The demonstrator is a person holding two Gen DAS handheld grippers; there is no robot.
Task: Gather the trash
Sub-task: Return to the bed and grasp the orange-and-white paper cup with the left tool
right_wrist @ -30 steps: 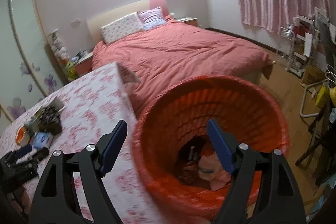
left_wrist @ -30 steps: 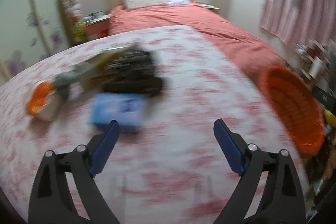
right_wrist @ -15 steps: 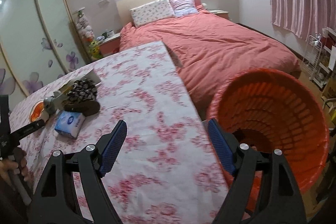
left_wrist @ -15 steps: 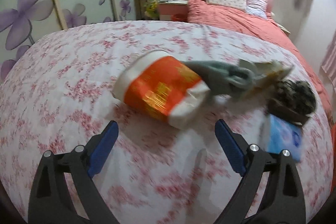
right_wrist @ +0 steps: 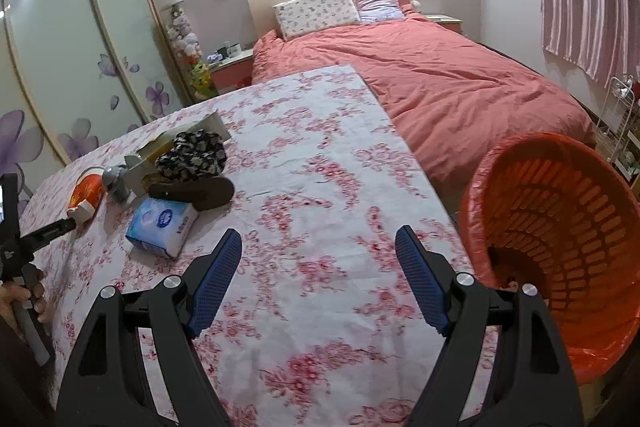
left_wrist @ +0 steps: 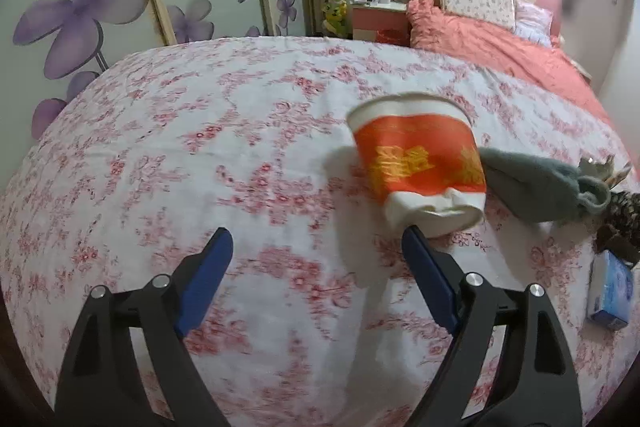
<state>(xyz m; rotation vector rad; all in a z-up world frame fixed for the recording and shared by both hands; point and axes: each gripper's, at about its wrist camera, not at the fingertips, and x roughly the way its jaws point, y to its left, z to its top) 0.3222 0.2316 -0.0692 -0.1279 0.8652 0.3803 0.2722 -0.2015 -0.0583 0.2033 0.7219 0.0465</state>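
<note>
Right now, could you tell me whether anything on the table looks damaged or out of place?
Yes. The orange paper cup lies on its side on the floral tablecloth, its narrow end crumpled. Beside it sits a mixed heap: a grey sock, a dark slipper and a blue tissue pack.

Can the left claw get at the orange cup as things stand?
Probably yes. The cup lies on its side on the tablecloth, just ahead of the left claw, whose jaws are closing with nothing between them. The cup sits off toward one finger, so the claw must shift sideways. Nothing blocks it.
</note>
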